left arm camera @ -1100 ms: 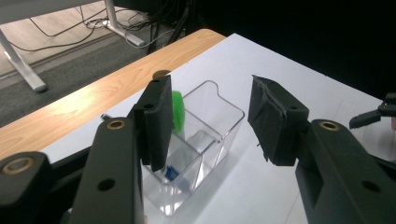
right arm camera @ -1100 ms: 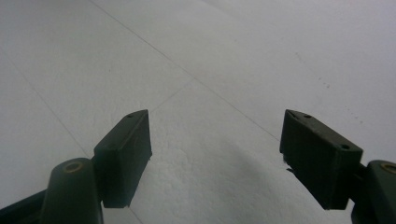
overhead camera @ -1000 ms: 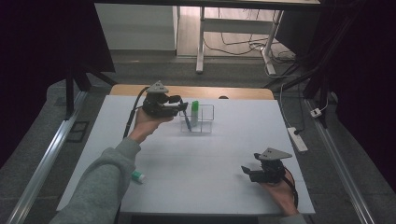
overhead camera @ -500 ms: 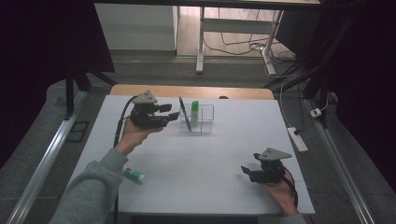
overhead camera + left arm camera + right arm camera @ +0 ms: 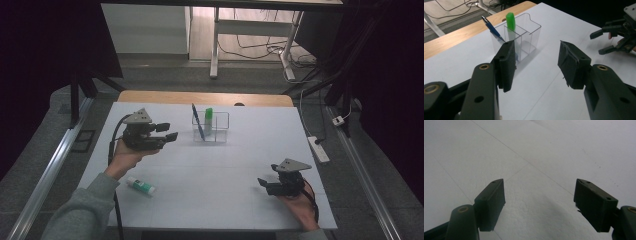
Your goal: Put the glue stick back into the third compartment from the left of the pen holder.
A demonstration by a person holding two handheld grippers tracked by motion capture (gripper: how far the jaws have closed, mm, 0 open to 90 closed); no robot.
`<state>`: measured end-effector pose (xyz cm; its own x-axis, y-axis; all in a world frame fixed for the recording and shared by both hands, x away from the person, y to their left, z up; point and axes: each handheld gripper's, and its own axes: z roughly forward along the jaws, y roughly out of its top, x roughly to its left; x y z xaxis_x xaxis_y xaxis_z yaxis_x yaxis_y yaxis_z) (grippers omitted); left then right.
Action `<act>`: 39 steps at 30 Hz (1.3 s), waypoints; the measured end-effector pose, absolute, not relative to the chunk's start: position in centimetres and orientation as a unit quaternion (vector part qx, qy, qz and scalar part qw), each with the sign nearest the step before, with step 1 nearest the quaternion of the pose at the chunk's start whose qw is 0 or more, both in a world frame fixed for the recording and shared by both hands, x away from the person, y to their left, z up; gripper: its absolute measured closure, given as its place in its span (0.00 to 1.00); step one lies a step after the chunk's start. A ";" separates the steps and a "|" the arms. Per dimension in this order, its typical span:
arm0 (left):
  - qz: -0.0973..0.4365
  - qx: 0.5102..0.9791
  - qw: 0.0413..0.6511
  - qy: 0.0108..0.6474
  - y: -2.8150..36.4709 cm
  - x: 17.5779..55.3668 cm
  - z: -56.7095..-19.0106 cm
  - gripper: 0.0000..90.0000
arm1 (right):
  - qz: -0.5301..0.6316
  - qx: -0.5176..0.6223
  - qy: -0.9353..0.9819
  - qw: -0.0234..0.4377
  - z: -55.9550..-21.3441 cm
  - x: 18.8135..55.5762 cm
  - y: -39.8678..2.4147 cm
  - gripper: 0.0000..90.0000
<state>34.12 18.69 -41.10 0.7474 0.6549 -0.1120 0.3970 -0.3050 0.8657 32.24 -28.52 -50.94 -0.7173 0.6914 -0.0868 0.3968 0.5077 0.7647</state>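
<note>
A clear plastic holder (image 5: 216, 129) with compartments stands at the back middle of the white table (image 5: 220, 170). A blue pen (image 5: 197, 122) leans in its left compartment and a green marker (image 5: 208, 114) stands upright behind it. My left gripper (image 5: 169, 133) hovers to the left of the holder, pointing at it. Its jaws are open and have just been opening a little, with nothing between them. In the left gripper view the holder (image 5: 524, 37), pen (image 5: 491, 28) and marker (image 5: 510, 22) lie ahead of the left gripper (image 5: 536, 63). My right gripper (image 5: 262, 184) rests open at the front right, over bare table (image 5: 539, 200).
A white glue stick with a green cap (image 5: 141, 186) lies on the table at the front left, beside the person's left sleeve. A wooden strip (image 5: 150, 96) borders the table's far edge. Desk legs and cables stand on the floor beyond.
My left gripper has drawn back to the left, away from the holder. The blue pen stays leaning in the holder. The right gripper has not moved.
</note>
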 end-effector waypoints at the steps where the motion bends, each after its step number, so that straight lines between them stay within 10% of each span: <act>1: 0.131 0.798 0.487 0.330 18.8 34.0 -41.2 0.53 | 0.379 0.323 0.845 0.196 -51.0 32.3 -28.5 0.27; 39: 0.139 0.848 0.378 0.344 24.4 29.3 -45.8 0.52 | 0.373 0.318 0.849 0.195 -50.9 32.2 -28.4 0.27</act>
<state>29.29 24.45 -45.75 0.7249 0.6885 -0.0237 0.4781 -0.4780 0.7368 32.20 -28.40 -50.94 -0.7215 0.6859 -0.0947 0.3942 0.5193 0.7583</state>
